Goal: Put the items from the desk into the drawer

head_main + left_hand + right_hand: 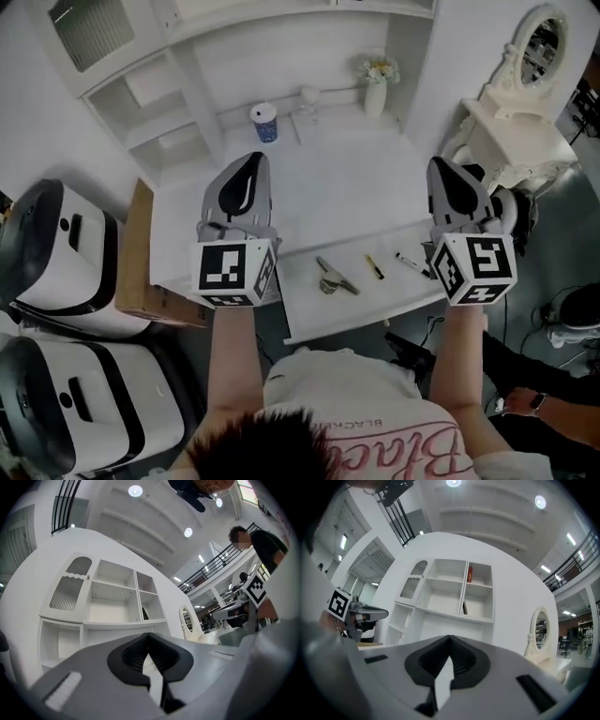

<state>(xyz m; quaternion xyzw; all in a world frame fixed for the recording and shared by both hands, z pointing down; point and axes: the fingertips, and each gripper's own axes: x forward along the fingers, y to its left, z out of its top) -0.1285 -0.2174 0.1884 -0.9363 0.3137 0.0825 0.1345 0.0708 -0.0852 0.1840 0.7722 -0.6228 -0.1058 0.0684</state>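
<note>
seemingly a clip [336,278], pen [374,267] and marker [411,263] lie in the open drawer [309,314]; a cup [265,122] waits on the desk [347,178]. left gripper [149,638] and right gripper [449,643] are pinched together, empty.

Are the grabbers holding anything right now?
No. The left gripper and the right gripper are both empty. Each has its jaws closed together with nothing between them.
</note>
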